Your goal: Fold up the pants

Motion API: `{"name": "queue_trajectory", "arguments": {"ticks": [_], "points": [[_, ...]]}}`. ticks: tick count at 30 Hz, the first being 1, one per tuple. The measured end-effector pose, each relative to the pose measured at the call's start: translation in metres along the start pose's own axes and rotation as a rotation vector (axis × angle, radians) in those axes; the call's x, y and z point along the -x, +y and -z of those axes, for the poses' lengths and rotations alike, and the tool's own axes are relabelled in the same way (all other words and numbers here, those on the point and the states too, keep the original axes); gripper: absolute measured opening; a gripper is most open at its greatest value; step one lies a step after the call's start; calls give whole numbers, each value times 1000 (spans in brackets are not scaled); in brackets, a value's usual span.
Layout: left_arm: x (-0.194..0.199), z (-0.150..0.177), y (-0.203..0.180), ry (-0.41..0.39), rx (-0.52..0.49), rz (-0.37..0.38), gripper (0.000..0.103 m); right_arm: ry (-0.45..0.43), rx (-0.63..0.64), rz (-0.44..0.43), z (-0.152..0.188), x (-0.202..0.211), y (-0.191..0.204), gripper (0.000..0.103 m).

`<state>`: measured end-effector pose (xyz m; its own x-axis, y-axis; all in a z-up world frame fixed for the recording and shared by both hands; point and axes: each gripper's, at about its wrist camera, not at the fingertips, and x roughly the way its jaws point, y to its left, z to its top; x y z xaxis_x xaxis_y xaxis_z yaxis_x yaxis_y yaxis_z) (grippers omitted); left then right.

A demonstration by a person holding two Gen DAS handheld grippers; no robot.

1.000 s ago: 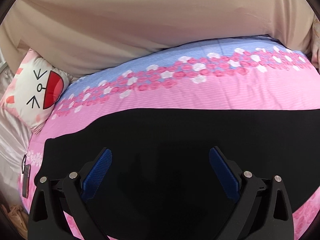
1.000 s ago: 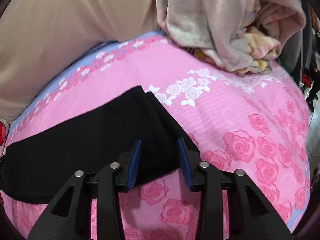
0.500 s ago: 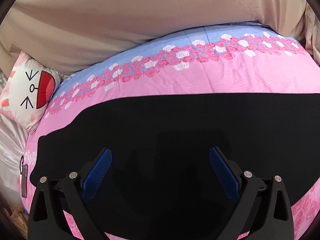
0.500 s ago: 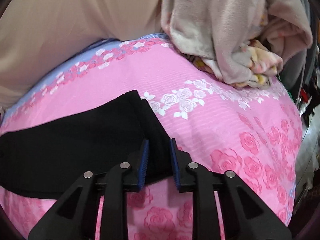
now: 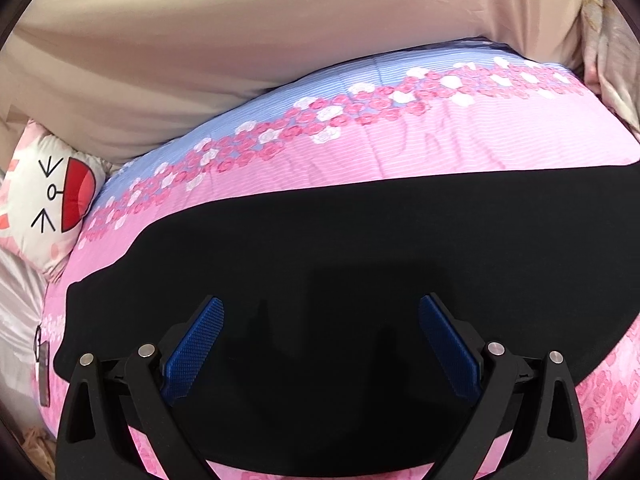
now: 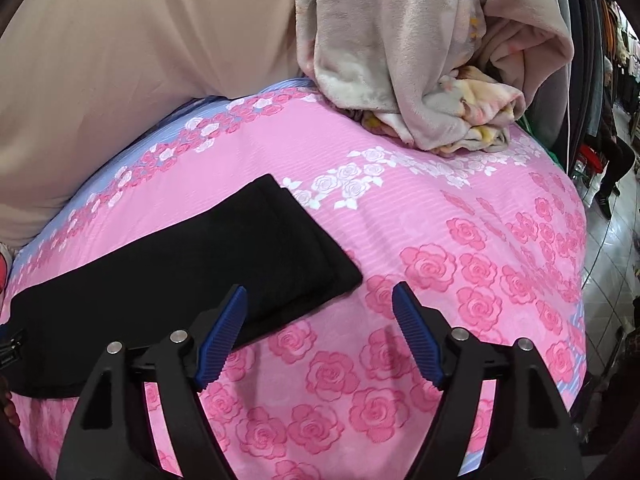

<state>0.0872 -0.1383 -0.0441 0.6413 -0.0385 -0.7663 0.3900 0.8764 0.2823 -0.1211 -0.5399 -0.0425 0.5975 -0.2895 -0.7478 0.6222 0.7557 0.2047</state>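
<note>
Black pants [image 5: 360, 264] lie flat in a long band across the pink rose-print bedspread [image 5: 420, 148]. My left gripper [image 5: 320, 324] hangs open over the middle of the cloth, with nothing pinched between its blue pads. In the right wrist view the pants' [image 6: 192, 272] right end shows a folded corner lying loose on the bedspread [image 6: 460, 248]. My right gripper [image 6: 320, 316] hovers just above that corner, its jaws opening, and the cloth lies under them without being pressed.
A beige curtain [image 5: 240, 48] hangs behind the bed. A white cat-face pillow [image 5: 44, 200] sits at the far left. A crumpled grey-beige blanket [image 6: 420, 48] is heaped at the bed's back right. The bed's right edge drops to a tiled floor [image 6: 612, 264].
The right gripper was nearly shut around the pants' corner; now it has spread wide, lifted slightly, and the corner lies free. The left gripper drifted over the pants, still open.
</note>
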Motion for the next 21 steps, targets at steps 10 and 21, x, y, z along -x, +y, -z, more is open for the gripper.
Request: {"name": "queue_trajectory", "arguments": {"ticks": [10, 21], "points": [[6, -3, -24, -19, -54, 28, 97, 19, -57, 14, -7, -9, -21, 82], [-1, -6, -37, -2, -80, 23, 97, 77, -73, -14, -14, -45, -22, 84]]}}
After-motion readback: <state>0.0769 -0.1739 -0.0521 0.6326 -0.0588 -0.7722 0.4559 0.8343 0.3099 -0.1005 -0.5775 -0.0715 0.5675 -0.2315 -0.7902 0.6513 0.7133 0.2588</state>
